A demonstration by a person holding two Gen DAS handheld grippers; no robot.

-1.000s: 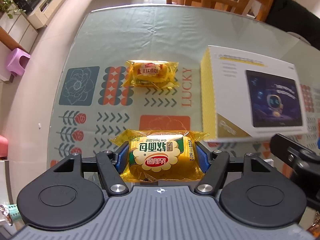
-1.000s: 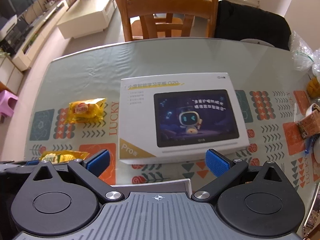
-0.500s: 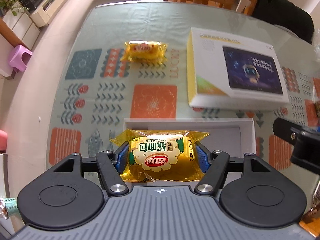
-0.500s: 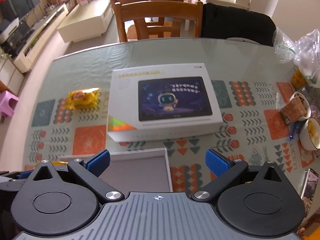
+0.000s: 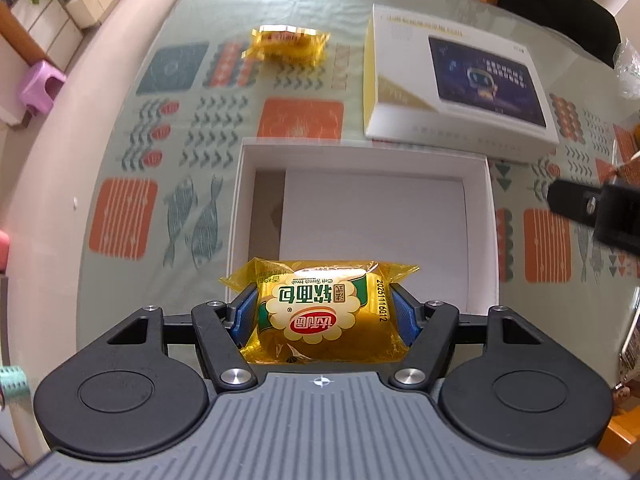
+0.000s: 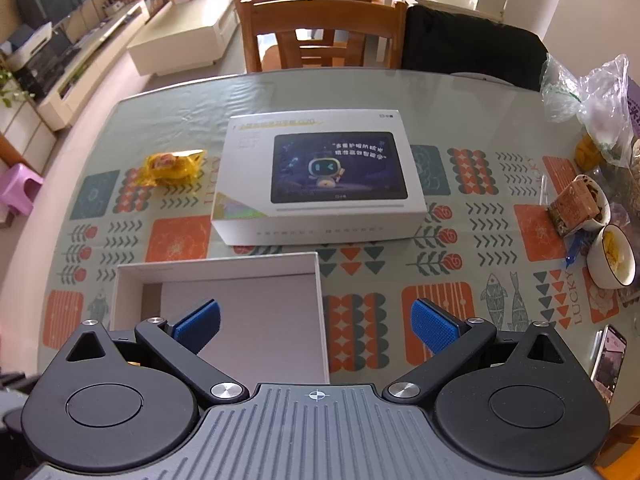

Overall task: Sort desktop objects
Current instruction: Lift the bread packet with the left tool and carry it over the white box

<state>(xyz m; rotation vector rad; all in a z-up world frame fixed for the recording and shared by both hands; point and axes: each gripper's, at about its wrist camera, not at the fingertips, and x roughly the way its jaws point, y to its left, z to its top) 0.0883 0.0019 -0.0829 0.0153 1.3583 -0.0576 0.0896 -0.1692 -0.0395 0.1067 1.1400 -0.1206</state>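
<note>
Your left gripper (image 5: 324, 312) has its jaws clamped on a yellow bread packet (image 5: 320, 312), the blue pads (image 5: 245, 312) pressing both short ends of the wrapper. You hold the packet above the near edge of the open white box (image 5: 478, 168), whose pale bottom shows beyond it. That box sits on the desk (image 5: 120, 152), which wears a patterned cover of fish, flowers and orange squares.

Your right gripper (image 6: 316, 326) has its jaws spread wide with nothing between them. It hangs over the right wall of the same open white box (image 6: 220, 264), so 1 blue pad (image 6: 198, 324) is over the box's inside and the other is over the desk (image 6: 480, 92).

Just beyond the open box lies the tablet box (image 5: 460, 80), printed with a dark screen and a small robot; in the right wrist view the tablet box (image 6: 320, 176) sits close to the open box's far wall but apart from it. A 2nd yellow bread packet (image 5: 286, 44) rests on the desk to the left of the tablet box, also seen from the right wrist (image 6: 172, 166). At the desk's right edge stand 2 bowls (image 6: 612, 256), a clear plastic bag (image 6: 592, 96) and a phone (image 6: 608, 360). A wooden chair (image 6: 316, 32) stands behind the desk's far side.
</note>
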